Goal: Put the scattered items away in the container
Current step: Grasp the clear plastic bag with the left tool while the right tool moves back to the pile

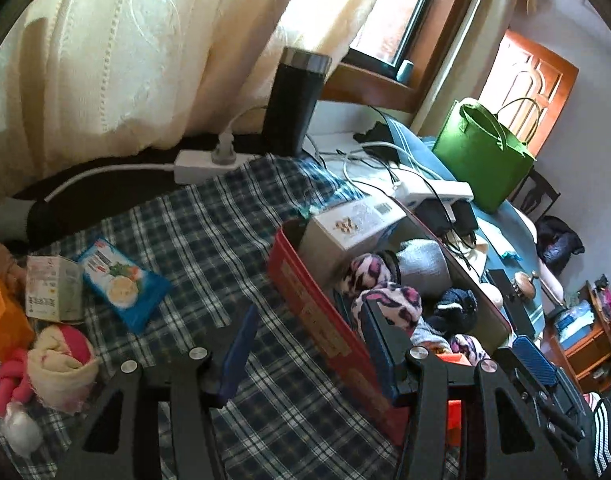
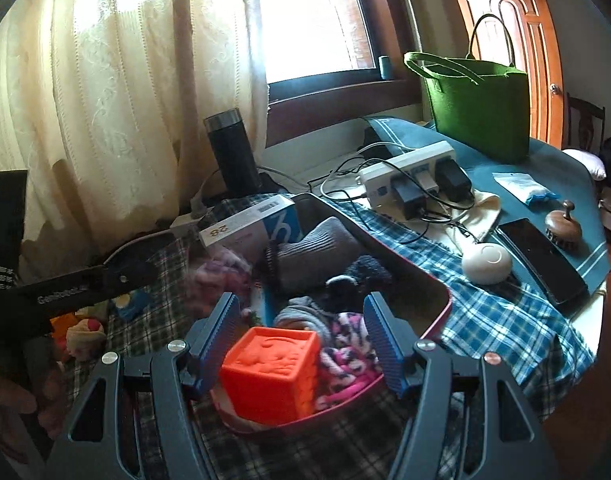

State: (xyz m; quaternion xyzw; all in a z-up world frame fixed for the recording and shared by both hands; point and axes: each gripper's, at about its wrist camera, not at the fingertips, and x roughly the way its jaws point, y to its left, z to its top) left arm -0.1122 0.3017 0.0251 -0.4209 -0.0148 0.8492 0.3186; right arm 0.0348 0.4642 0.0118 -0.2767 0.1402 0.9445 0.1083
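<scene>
Checked cloth point(image 1: 193, 220) (snacks point(image 1: 121, 280) scattered), curtain point(image 1: 105, 60) behind

The left wrist camera looks down along its fingers point(image 1: 245, 344) from close above the worktop point(image 1: 209, 240), facing the curtain and the red box point(image 1: 305, 288). The right wrist camera hangs just over the same box point(image 2: 437, 320), facing the window. Both views share the box, flask point(image 1: 295, 100) and green bag point(image 2: 477, 108).
</scene>
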